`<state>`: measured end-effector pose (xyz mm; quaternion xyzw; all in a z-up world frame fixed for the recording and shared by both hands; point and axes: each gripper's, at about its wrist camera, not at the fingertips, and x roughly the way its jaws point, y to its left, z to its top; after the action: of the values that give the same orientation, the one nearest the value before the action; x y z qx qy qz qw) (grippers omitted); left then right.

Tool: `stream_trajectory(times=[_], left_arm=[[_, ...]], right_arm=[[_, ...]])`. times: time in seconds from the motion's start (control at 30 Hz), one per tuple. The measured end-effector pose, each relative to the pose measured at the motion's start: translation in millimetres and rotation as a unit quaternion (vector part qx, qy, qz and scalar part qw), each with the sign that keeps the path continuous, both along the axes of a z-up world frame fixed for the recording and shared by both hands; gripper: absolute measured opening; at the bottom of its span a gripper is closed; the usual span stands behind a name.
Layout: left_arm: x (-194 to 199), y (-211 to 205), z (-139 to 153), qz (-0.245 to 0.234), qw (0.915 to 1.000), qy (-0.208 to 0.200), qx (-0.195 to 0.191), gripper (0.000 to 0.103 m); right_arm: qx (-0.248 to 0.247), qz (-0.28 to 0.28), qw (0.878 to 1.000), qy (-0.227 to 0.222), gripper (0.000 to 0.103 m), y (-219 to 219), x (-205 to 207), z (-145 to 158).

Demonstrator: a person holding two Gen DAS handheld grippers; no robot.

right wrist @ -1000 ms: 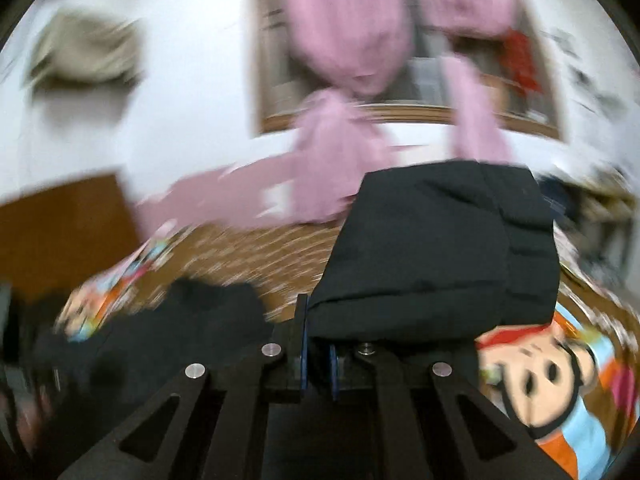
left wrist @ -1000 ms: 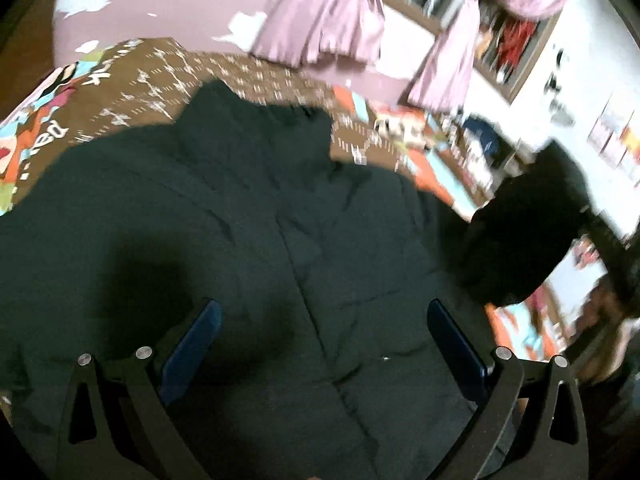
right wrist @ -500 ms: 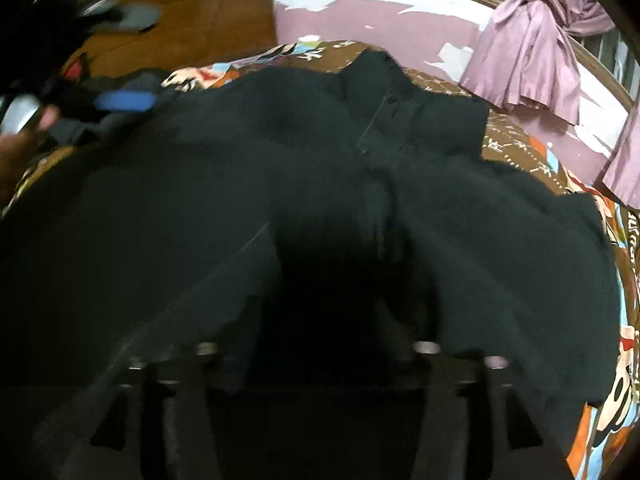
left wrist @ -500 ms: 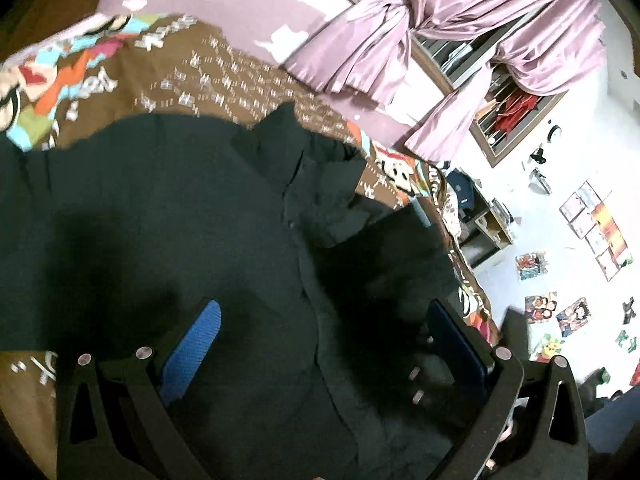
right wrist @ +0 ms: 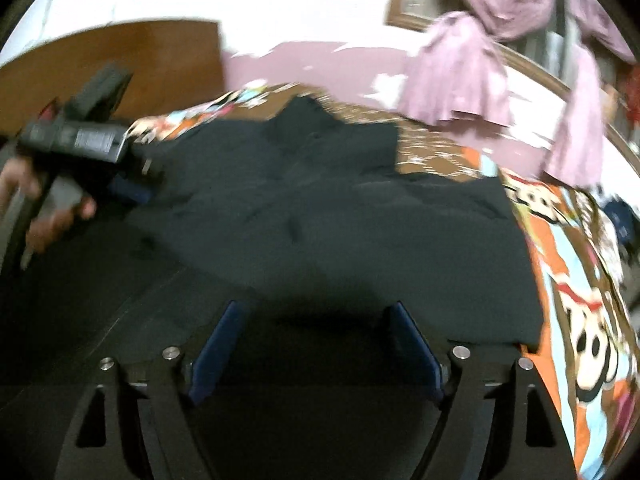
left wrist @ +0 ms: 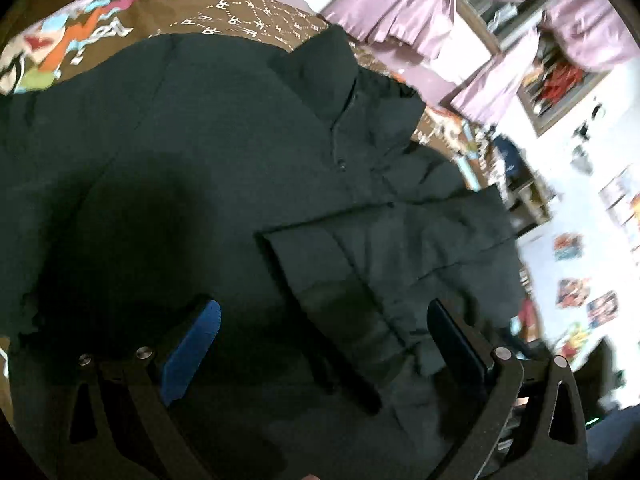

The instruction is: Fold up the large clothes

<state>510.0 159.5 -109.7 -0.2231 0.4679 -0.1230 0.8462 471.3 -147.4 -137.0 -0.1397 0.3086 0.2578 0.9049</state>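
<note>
Lying flat: a black jacket spread across the bed, collar toward the far wall.
Jacket, left view: one sleeve is folded in over the chest, its cuff end pointing back toward the camera; the collar stands up at the far edge, with a small snap visible below it.
Jacket, right view: the dark cloth fills the middle of the frame, its right edge running along the cartoon-print bedcover; the picture is motion-blurred.
Left tongs: apart, blue pads wide on either side of the folded sleeve, nothing clamped; whether the pads touch the cloth I cannot tell.
Right tongs: apart, holding nothing, low over the near part of the jacket.
Left tongs seen from the right view: at the far left edge, with the person's hand on the handle, over the jacket's left side.
Bed: brown cover with white lettering and bright cartoon figures, showing past the jacket on the far and right sides.
Behind: pink curtains tied at a window, a wooden headboard, posters on the white wall.
</note>
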Motion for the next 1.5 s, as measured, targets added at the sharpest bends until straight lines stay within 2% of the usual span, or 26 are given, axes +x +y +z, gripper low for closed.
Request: stream_trajectory(times=[0.07,0.1,0.13,0.17,0.2,0.23,0.27,0.3,0.33,0.43,0.57,0.67,0.8,0.87,0.93,1.03,1.1,1.17,1.23,1.37,1.5], left_arm=[[5,-9,-3,-0.012,0.9995,0.003,0.031,0.099],[8,-12,-4,-0.014,0.9989,0.004,0.045,0.093],[9,-14,-7,-0.012,0.9980,0.007,0.061,0.081],[10,-17,-9,-0.010,0.9970,0.009,0.076,0.073],[10,-18,-9,-0.008,0.9962,0.009,0.087,0.054],[10,-20,-9,-0.004,0.9952,0.010,0.098,0.040],[8,-20,-8,0.004,0.9938,0.008,0.110,0.034],[4,-20,-6,0.016,0.9922,-0.001,0.123,0.014],[0,-19,-3,0.025,0.9903,-0.011,0.136,0.005],[-14,-20,14,0.040,0.9859,-0.060,0.151,0.002],[-40,-20,55,0.048,0.9735,-0.145,0.170,0.002],[-48,-14,77,0.046,0.9670,-0.166,0.188,0.002],[-48,1,77,0.047,0.9619,-0.151,0.223,0.002],[-45,8,67,0.053,0.9565,-0.140,0.251,0.002],[-40,13,56,0.060,0.9550,-0.122,0.264,0.002],[-38,29,31,0.072,0.9591,-0.087,0.259,0.002],[-36,37,14,0.072,0.9613,-0.064,0.258,0.002],[-35,42,0,0.075,0.9646,-0.049,0.248,0.002],[-35,44,-8,0.079,0.9666,-0.042,0.240,0.003],[-34,40,-15,0.075,0.9633,-0.041,0.254,0.004],[-38,54,-12,0.089,0.9725,-0.046,0.210,0.008]], right_arm=[[0.019,-0.032,0.999,0.002,0.078,-11,9,4],[0.025,-0.043,0.999,0.004,0.078,-15,11,5],[0.032,-0.057,0.998,0.008,0.078,-20,15,6],[0.037,-0.066,0.997,0.011,0.078,-26,16,6],[0.043,-0.079,0.996,0.014,0.078,-31,19,7],[0.046,-0.087,0.995,0.016,0.078,-35,19,7],[0.049,-0.094,0.994,0.017,0.078,-39,17,7],[0.051,-0.105,0.993,0.018,0.078,-43,18,8],[0.052,-0.111,0.992,0.019,0.078,-44,18,9],[0.058,-0.119,0.991,0.017,0.078,-47,13,15],[0.052,-0.101,0.994,0.000,0.080,-29,10,29],[0.034,-0.082,0.996,-0.015,0.085,-3,13,35],[0.007,-0.048,0.999,-0.016,0.085,41,33,36],[-0.007,-0.033,0.999,-0.014,0.085,63,44,31],[-0.015,-0.027,0.999,0.009,0.085,83,58,22],[-0.043,-0.015,0.998,0.052,0.085,106,75,-8],[-0.063,-0.020,0.995,0.069,0.090,113,84,-33],[-0.043,-0.018,0.995,0.088,0.092,110,92,-54],[-0.032,-0.017,0.995,0.096,0.094,105,95,-62],[-0.040,-0.019,0.995,0.090,0.095,107,92,-69],[-0.038,-0.020,0.996,0.084,0.095,106,90,-69]])
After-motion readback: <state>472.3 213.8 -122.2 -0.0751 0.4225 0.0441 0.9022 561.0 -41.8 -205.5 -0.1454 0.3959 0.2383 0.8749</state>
